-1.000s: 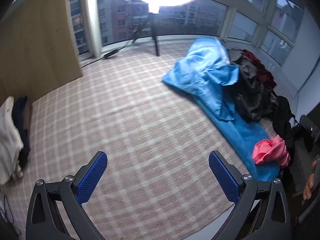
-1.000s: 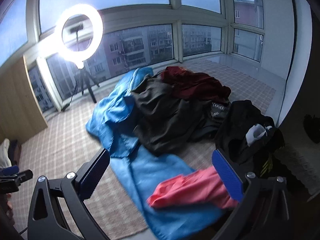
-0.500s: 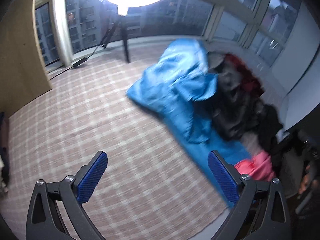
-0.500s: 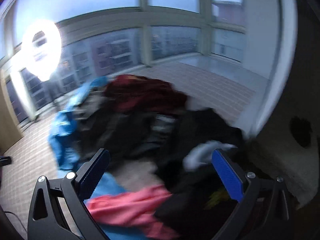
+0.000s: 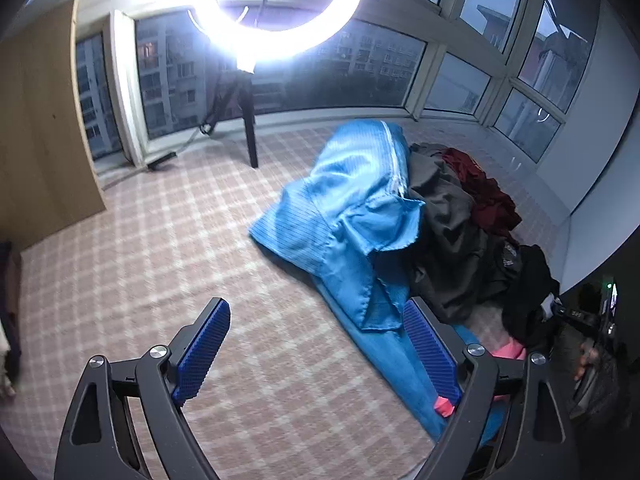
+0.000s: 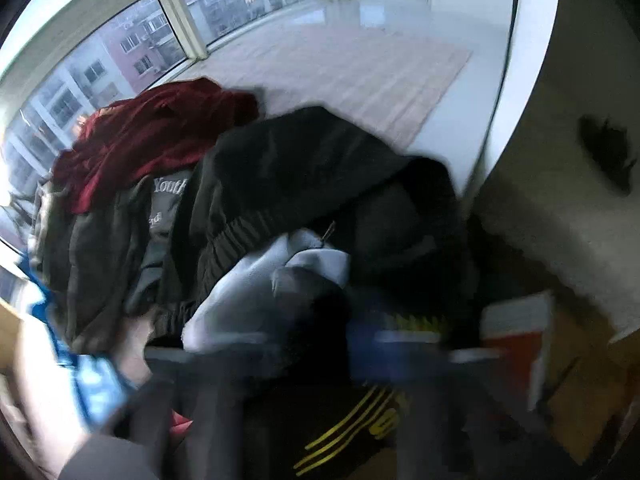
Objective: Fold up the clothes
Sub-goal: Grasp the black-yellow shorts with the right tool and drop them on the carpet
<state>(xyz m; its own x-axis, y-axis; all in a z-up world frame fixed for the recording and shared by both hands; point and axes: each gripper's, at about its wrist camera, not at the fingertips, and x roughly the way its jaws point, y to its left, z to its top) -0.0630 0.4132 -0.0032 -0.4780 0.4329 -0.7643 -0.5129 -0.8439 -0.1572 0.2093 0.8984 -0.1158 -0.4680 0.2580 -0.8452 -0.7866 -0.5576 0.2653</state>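
The step in hand looks like picking a garment out of the heap of clothes, with no fold begun yet: nothing lies spread flat on the checked rug (image 5: 168, 264).

The heap sits on the rug below the windows. Taking the blue satin garment (image 5: 360, 208) as the landmark, a dark grey garment (image 5: 448, 232) lies against its far side, a dark red one (image 5: 484, 192) behind that, and a black jacket (image 5: 528, 280) further out at the heap's near end. A pink piece (image 5: 508, 350) peeks out beside the long blue tail that runs toward the camera.

The left gripper (image 5: 316, 354) hangs above the rug with its jaws spread wide and nothing between them, its blue pads (image 5: 204, 350) angled toward the near edge of the blue garment.

The right gripper (image 6: 360, 360) is smeared by motion, low over the black jacket (image 6: 312, 168) and a pale grey-white piece (image 6: 272, 288), with yellow-striped black fabric (image 6: 348, 428) just beneath; whether its jaws are apart or closed cannot be told.

The next move, in my judgement, calls for closing on 1 layer only at an edge or collar, then lifting it free of its neighbours and carrying it to the bare rug on the blue garment's other side.
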